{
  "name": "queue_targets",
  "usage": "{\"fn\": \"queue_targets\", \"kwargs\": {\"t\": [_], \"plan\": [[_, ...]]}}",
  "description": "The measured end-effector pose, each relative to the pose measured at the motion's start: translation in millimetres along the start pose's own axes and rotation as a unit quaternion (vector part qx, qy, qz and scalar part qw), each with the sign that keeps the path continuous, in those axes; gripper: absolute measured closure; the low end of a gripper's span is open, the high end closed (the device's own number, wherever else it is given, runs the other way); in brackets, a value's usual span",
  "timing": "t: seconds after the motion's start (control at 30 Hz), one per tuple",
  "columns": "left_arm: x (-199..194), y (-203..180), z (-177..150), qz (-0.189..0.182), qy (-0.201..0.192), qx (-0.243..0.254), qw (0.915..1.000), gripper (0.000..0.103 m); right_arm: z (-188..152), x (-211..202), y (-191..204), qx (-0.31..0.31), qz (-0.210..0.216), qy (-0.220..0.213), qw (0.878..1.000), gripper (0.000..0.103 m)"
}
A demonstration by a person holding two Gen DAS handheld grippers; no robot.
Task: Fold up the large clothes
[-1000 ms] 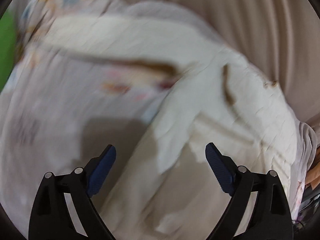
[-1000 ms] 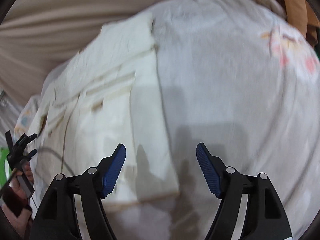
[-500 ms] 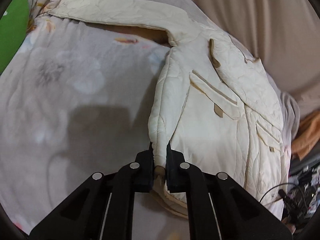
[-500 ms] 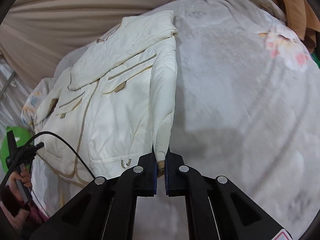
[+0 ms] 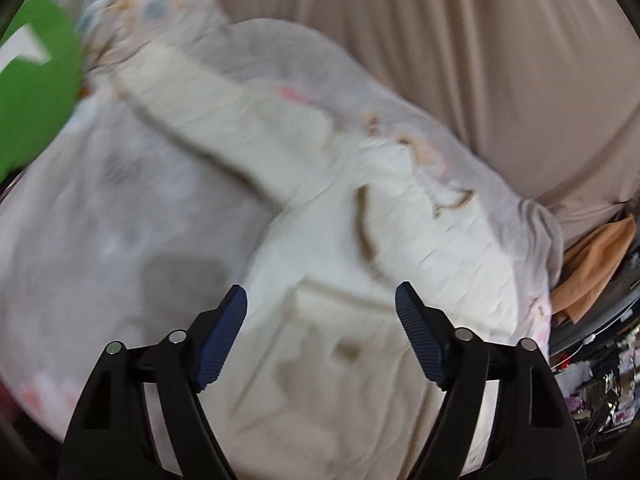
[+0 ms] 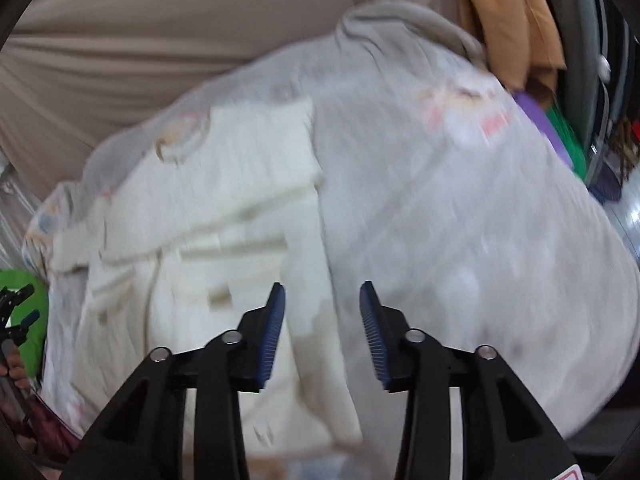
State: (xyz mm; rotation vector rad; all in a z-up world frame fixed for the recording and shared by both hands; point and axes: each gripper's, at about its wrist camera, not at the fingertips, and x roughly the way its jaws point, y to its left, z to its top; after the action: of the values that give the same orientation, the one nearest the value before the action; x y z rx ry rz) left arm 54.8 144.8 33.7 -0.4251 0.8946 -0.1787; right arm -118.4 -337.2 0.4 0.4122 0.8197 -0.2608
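Blue ribbed pads face each other at the bottom of both views, and both sets of jaws are opening with nothing between them: the left gripper [image 5: 321, 336] stands wide, the right gripper [image 6: 322, 332] about half apart. Neither has hold of any cloth; the cream quilted jacket [image 5: 384, 264] lies below and beyond the fingertips, apart from them. In the left wrist view the jacket fills the centre and lower right of the frame, with one sleeve [image 5: 208, 120] stretched out toward the upper left. In the right wrist view the jacket [image 6: 208, 216] takes the left half, one long edge running down the middle of the frame to just beyond the pads. It rests on a pale grey flowered blanket [image 6: 460, 220], with beige drapery [image 5: 460, 40] across the top. Both pictures are blurred, so seams and pockets show only as smears. By my reading, one fold has been let go and the next is not begun. That outstretched sleeve looks like the likeliest next target: it calls for a pinch near the cuff and a carry across the body.
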Motion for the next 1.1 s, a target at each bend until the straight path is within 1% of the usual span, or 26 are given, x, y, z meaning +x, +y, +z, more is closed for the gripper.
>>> {"fn": "queue_targets", "kwargs": {"t": [0.03, 0.07, 0.13, 0.17, 0.2, 0.27, 0.3, 0.33, 0.37, 0.4, 0.43, 0.47, 0.5, 0.53, 0.6, 0.67, 0.7, 0.73, 0.77, 0.8, 0.83, 0.87, 0.93, 0.97, 1.03, 1.1], "plan": [[17, -8, 6, -0.003, 0.005, 0.005, 1.0000, 0.024, 10, 7, 7, 0.002, 0.006, -0.009, 1.000, 0.046], [37, -17, 10, -0.006, 0.014, 0.005, 0.9999, 0.024, 23, 22, 12, 0.006, 0.016, -0.021, 1.000, 0.039], [91, -27, 15, -0.018, 0.060, -0.013, 0.9979, 0.024, 40, 49, 16, 0.017, 0.023, -0.027, 0.999, 0.038], [114, -28, 17, -0.025, 0.079, -0.032, 0.9961, 0.024, 44, 66, 15, 0.030, 0.032, -0.019, 0.999, 0.038], [125, -28, 13, -0.030, 0.091, -0.042, 0.9945, 0.025, 47, 80, 12, 0.044, 0.037, -0.010, 0.998, 0.038], [155, -23, 9, -0.012, 0.104, -0.065, 0.9924, 0.026, 46, 109, 10, 0.083, 0.055, 0.011, 0.995, 0.038], [154, -20, 0, -0.009, 0.106, -0.070, 0.9919, 0.027, 45, 118, 11, 0.095, 0.059, 0.018, 0.994, 0.038], [160, -19, 1, -0.002, 0.104, -0.075, 0.9917, 0.032, 45, 130, 9, 0.112, 0.062, 0.023, 0.991, 0.038], [161, -21, 1, -0.003, 0.100, -0.077, 0.9920, 0.040, 43, 137, 11, 0.124, 0.065, 0.025, 0.990, 0.038], [162, -23, 6, -0.015, 0.088, -0.073, 0.9933, 0.051, 43, 142, 12, 0.133, 0.071, 0.024, 0.988, 0.038], [164, -26, 11, -0.037, 0.087, -0.065, 0.9934, 0.079, 45, 147, 13, 0.140, 0.078, 0.019, 0.987, 0.041], [167, -32, 19, -0.052, 0.090, -0.057, 0.9930, 0.096, 48, 151, 15, 0.147, 0.085, 0.011, 0.985, 0.055], [166, -37, 26, -0.054, 0.079, -0.050, 0.9942, 0.097, 51, 156, 17, 0.150, 0.090, 0.008, 0.985, 0.070], [163, -43, 33, -0.064, 0.058, -0.037, 0.9956, 0.099, 55, 158, 20, 0.151, 0.088, 0.003, 0.985, 0.097], [148, -60, 49, -0.083, 0.016, -0.003, 0.9964, 0.100, 65, 141, 28, 0.145, 0.102, -0.057, 0.983, 0.098], [140, -74, 58, -0.087, -0.014, 0.028, 0.9958, 0.100, 70, 124, 41, 0.114, 0.094, -0.107, 0.983, 0.098], [149, -83, 59, -0.070, -0.016, 0.049, 0.9962, 0.100, 70, 129, 45, 0.099, 0.078, -0.106, 0.986, 0.098], [166, -85, 59, -0.048, -0.003, 0.060, 0.9970, 0.100, 69, 143, 43, 0.093, 0.061, -0.082, 0.990, 0.098], [186, -81, 55, -0.027, 0.023, 0.060, 0.9976, 0.100, 62, 173, 36, 0.094, 0.040, -0.018, 0.995, 0.098], [206, -70, 48, -0.003, 0.053, 0.053, 0.9972, 0.099, 54, 194, 28, 0.100, 0.032, 0.028, 0.994, 0.100], [215, -62, 41, 0.005, 0.068, 0.045, 0.9967, 0.099, 48, 194, 23, 0.110, 0.045, 0.028, 0.993, 0.103], [216, -57, 37, 0.002, 0.068, 0.039, 0.9969, 0.099, 47, 186, 21, 0.113, 0.043, 0.022, 0.992, 0.102], [209, -56, 36, 0.003, 0.060, 0.047, 0.9971, 0.099, 44, 162, 18, 0.106, 0.020, 0.012, 0.994, 0.101], [208, -56, 36, 0.003, 0.061, 0.051, 0.9968, 0.098, 42, 145, 17, 0.105, 0.008, -0.009, 0.994, 0.100], [206, -54, 36, 0.002, 0.063, 0.050, 0.9968, 0.097, 47, 124, 25, 0.084, 0.000, -0.041, 0.996, 0.097], [210, -54, 37, 0.002, 0.060, 0.043, 0.9972, 0.096, 65, 128, 51, 0.034, 0.017, -0.043, 0.998, 0.096]]}}
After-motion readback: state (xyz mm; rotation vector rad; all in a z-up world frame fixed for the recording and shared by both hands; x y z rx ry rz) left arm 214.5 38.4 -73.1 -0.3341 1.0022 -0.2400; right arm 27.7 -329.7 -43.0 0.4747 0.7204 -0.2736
